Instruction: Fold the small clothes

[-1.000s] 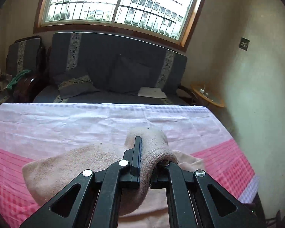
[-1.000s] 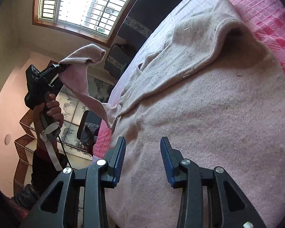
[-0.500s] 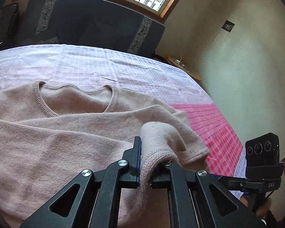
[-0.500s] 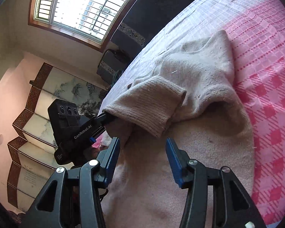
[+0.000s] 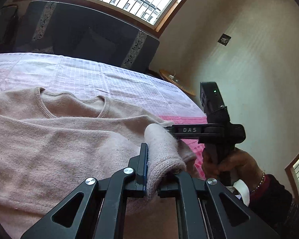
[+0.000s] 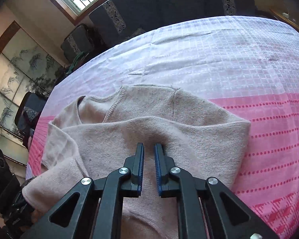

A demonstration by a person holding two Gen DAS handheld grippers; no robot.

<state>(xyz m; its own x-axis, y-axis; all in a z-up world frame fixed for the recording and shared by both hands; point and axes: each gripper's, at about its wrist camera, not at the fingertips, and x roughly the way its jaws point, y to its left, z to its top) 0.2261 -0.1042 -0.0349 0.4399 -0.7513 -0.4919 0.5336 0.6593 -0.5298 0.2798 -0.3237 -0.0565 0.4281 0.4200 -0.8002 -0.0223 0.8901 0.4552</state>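
So there's a pink and white checked cloth [image 6: 239, 59] covering the whole surface, and a beige sweater [image 6: 169, 123] lies flat on it mid-frame, neckline toward the upper left in the right wrist view. One sleeve [image 5: 161, 157] is folded across the body. Left tongs [image 5: 159, 169] are pinching that sleeve's cuff, lower center of frame. Right tongs [image 6: 149, 159] are spread just a bit, tips pressed down on the sweater's body, nothing between them.

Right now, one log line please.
left gripper: shut on sleeve cuff | right gripper: narrow gap, tips on pink sweater | fold: sleeve across body
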